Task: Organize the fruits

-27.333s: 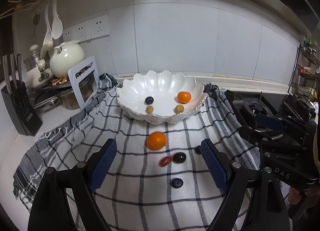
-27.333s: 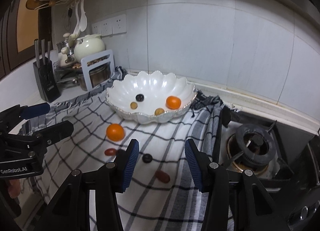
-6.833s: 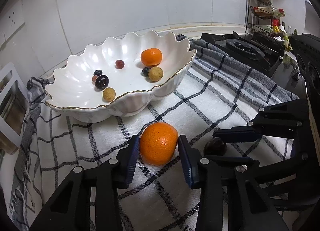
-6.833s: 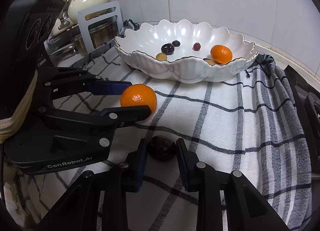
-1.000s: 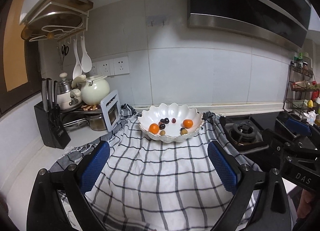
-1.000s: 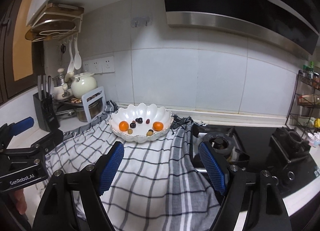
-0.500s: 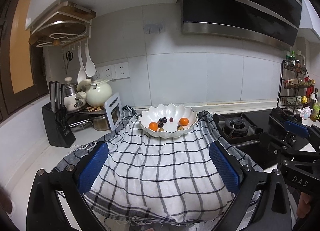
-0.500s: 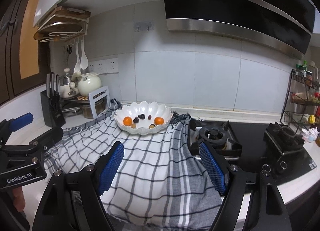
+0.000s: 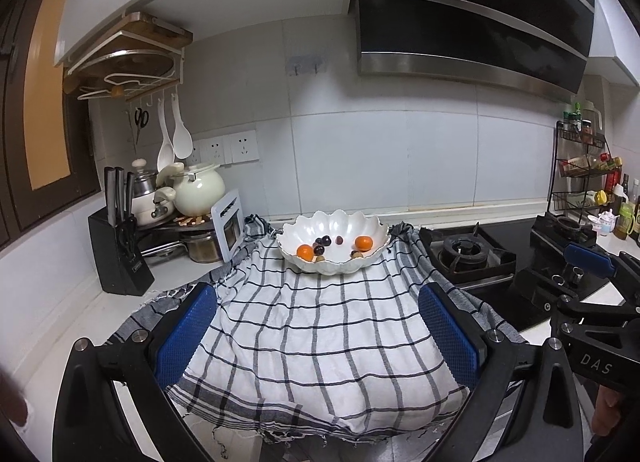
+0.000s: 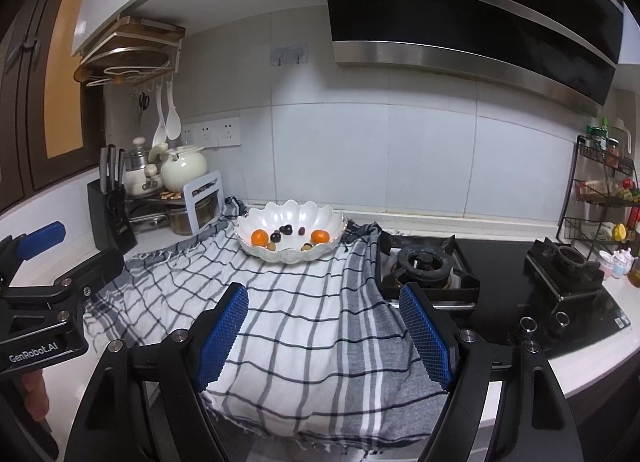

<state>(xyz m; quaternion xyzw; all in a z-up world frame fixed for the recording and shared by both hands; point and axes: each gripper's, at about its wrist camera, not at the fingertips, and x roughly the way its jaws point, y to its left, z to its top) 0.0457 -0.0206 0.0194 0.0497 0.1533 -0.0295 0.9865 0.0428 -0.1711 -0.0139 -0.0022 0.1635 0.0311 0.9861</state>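
Observation:
A white scalloped bowl (image 9: 372,226) stands at the back of a checked cloth (image 9: 320,322). It holds two oranges (image 9: 305,251), several dark grapes (image 9: 323,240) and small brown fruits. The bowl also shows in the right wrist view (image 10: 324,213), on the cloth (image 10: 288,314). My left gripper (image 9: 318,334) is open and empty, held well back from the counter edge. My right gripper (image 10: 324,334) is open and empty, also far back from the bowl. No fruit lies on the cloth.
A knife block (image 9: 118,258), a cream kettle (image 9: 198,189) and pots stand at the left. A gas hob (image 10: 428,262) lies to the right of the cloth. A spice rack (image 9: 584,177) stands at the far right. A range hood (image 9: 472,29) hangs above.
Both grippers have drawn further back and up from the counter, so the bowl looks smaller and the cloth's front edge now shows. Both stay open.

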